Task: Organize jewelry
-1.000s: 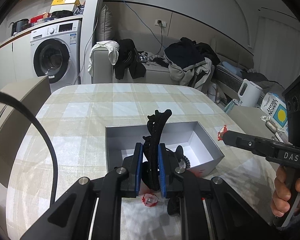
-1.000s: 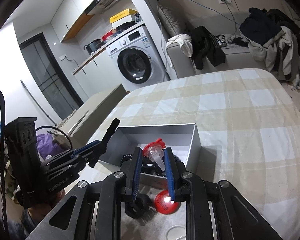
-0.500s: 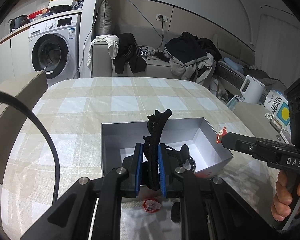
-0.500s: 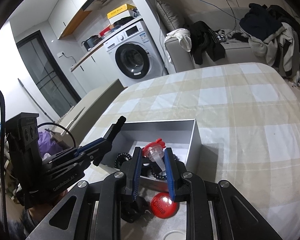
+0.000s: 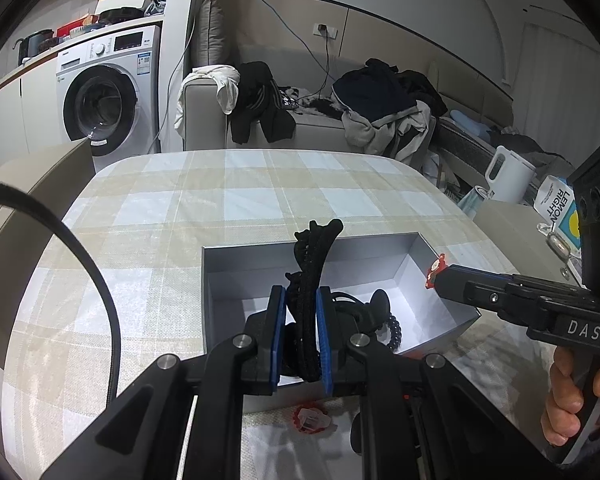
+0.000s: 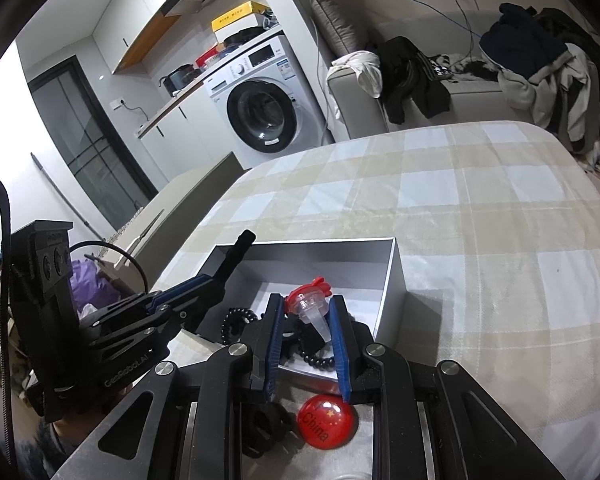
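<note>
An open grey box (image 5: 228, 280) stands on the checked tablecloth; it also shows in the right wrist view (image 6: 394, 280). My left gripper (image 5: 301, 304) is shut on a black braided cord (image 5: 314, 256) and holds it over the box. My right gripper (image 6: 305, 312) is shut on a clear ornament with a red top (image 6: 309, 302), also over the box; its tip with the red top shows in the left wrist view (image 5: 436, 270). A black bead bracelet (image 5: 394, 330) lies inside the box, also in the right wrist view (image 6: 236, 316).
A red "China" badge (image 6: 329, 420) and a black ring-shaped piece (image 6: 266, 424) lie on the cloth in front of the box. A small red-and-clear piece (image 5: 310, 420) lies there too. A sofa with clothes and a washing machine stand behind the table.
Both grippers have moved forward over the box with their items still held. The box now sits nearer and lower in both views.
</note>
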Available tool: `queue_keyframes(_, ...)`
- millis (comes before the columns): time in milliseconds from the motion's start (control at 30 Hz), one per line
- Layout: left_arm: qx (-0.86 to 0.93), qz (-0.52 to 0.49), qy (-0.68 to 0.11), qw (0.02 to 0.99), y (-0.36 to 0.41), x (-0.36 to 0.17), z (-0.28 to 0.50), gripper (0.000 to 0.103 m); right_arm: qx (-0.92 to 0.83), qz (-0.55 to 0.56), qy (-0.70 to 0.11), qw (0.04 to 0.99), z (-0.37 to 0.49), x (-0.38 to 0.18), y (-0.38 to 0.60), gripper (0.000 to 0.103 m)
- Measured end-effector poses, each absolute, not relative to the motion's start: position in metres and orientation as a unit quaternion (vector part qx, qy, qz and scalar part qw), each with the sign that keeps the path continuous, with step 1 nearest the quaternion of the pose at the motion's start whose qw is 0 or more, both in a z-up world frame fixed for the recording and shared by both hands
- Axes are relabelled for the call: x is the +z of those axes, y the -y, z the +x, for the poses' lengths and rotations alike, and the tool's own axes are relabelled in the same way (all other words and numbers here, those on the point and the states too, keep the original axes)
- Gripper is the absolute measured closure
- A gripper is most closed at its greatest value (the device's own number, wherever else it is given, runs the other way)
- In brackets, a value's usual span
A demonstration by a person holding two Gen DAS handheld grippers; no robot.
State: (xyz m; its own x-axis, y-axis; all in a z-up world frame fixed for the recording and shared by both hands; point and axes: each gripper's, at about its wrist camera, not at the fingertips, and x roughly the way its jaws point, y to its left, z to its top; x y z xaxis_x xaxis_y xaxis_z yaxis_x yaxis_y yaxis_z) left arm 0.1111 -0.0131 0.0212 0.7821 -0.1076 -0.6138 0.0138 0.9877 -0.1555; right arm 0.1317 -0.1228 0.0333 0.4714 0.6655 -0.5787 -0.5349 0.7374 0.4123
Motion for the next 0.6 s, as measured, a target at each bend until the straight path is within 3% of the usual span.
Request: queue_keyframes(600,-0.038,-0.055,-0.328,0.942,0.0198,0.0210,0.1129,0.093,0.348,0.090,-0.374,0.855,0.1353,0.0323,0.1240,0.080)
